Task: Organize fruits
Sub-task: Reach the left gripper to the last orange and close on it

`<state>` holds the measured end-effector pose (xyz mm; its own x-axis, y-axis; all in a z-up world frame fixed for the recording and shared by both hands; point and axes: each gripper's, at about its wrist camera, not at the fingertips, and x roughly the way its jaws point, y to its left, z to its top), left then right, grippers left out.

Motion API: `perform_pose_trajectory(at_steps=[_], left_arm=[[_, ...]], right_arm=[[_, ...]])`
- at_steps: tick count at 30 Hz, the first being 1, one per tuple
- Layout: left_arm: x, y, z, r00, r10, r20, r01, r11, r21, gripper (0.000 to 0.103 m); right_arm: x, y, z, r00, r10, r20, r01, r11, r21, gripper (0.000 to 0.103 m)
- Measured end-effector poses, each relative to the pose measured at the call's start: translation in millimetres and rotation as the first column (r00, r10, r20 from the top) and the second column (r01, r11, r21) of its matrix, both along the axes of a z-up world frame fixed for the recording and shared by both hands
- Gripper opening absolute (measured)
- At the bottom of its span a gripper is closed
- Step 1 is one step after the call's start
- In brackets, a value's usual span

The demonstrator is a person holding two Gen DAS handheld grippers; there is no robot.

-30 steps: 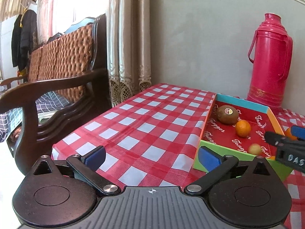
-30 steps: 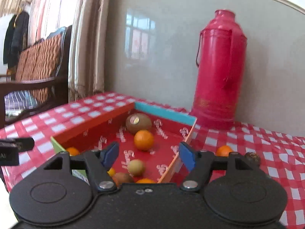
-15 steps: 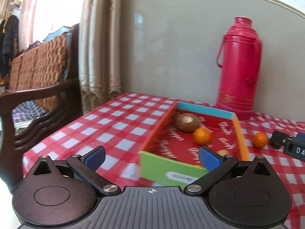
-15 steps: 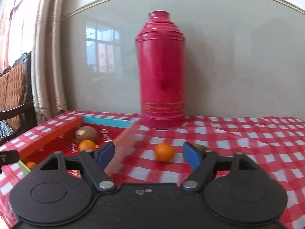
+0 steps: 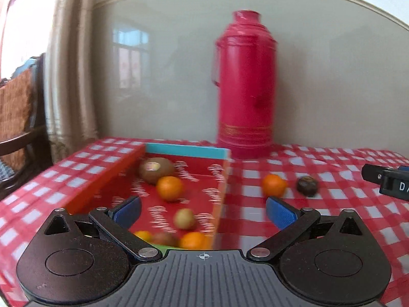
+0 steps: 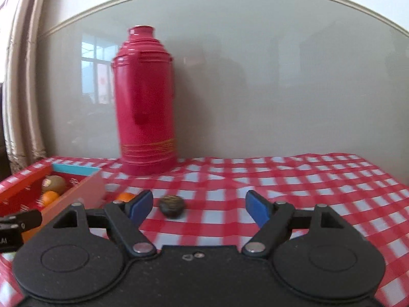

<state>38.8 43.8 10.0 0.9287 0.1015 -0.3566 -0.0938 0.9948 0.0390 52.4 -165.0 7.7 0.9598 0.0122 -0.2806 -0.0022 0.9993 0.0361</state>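
Over at the far left a brown wicker chair [image 5: 18, 117] stands beside a pale curtain [image 5: 69, 76]. Next comes the counter [image 5: 319, 220], spread with a red-and-white checked cloth, and on its left part sits a shallow red tray [image 5: 179, 151] with a blue back wall and an orange side wall. Inside the tray a brown kiwi [image 5: 156, 170] lies at the back, an orange [image 5: 169, 188] just in front of it and touching or nearly so, a small yellowish fruit [image 5: 184, 219] nearer the front, and more orange and brown fruit at the near end, partly hidden by the tool body.

The left tool [image 5: 203, 211] hangs above the tray's near right corner, its blue pads spread wide apart with nothing between them. Behind the tray's right corner a tall pink thermos [image 5: 246, 87] stands upright against the glossy wall.

Right of the tray, out on the cloth, a loose orange [image 5: 274, 185] sits near the tray's side wall, and a dark round fruit [image 5: 307, 185] lies just beside it, apart from it.

The right tool [image 6: 199, 206] hovers low over the cloth, fingers wide apart and holding nothing; the dark fruit lies ahead of it, close to the left finger [image 6: 140, 206], with the loose orange peeping from behind that finger.
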Motion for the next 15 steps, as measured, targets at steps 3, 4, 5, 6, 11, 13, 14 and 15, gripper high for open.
perform_pose_trajectory(at_steps=[3,4,5,6,11,13,14,15], left_arm=[[11.3,-16.8,0.5,0.999,-0.034,0.004,0.034,0.999,0.001,0.102],[16.2,-23.0,-0.3,0.999,-0.040,-0.002,0.040,0.999,-0.001,0.102],[21.4,-28.8,-1.4,0.999,-0.045,-0.011,0.045,0.999,-0.004,0.102],[27.8,-35.1,-2.7,0.998,-0.054,-0.024,0.053,0.999,-0.009,0.102],[53.8,-61.6,-10.9,0.996,-0.069,-0.064,0.069,0.998,-0.001,0.099],[66.2,-70.4,-15.0,0.993,-0.076,-0.088,0.075,0.997,-0.008,0.086],[73.1,-74.5,-17.8,0.992,-0.076,-0.103,0.075,0.997,-0.008,0.086],[78.3,-77.0,-19.7,0.991,-0.072,-0.111,0.072,0.997,-0.009,0.086]], right_arm=[[-2.7,-19.9,-0.7,0.999,-0.033,0.001,0.033,0.999,-0.013,0.073],[-2.3,-26.3,-1.9,0.999,-0.043,-0.002,0.043,0.999,-0.014,0.073],[-1.9,-32.8,-2.8,0.998,-0.056,-0.006,0.056,0.998,-0.011,0.073],[-1.6,-38.3,-3.6,0.998,-0.066,-0.009,0.066,0.998,-0.007,0.073],[4.6,-55.6,-7.5,0.995,-0.096,-0.019,0.095,0.995,-0.008,0.073],[11.2,-60.5,-9.9,0.994,-0.108,-0.026,0.108,0.994,-0.014,0.073],[15.8,-63.0,-11.3,0.993,-0.114,-0.032,0.113,0.993,-0.013,0.073],[19.6,-65.8,-12.4,0.992,-0.118,-0.040,0.118,0.993,-0.012,0.073]])
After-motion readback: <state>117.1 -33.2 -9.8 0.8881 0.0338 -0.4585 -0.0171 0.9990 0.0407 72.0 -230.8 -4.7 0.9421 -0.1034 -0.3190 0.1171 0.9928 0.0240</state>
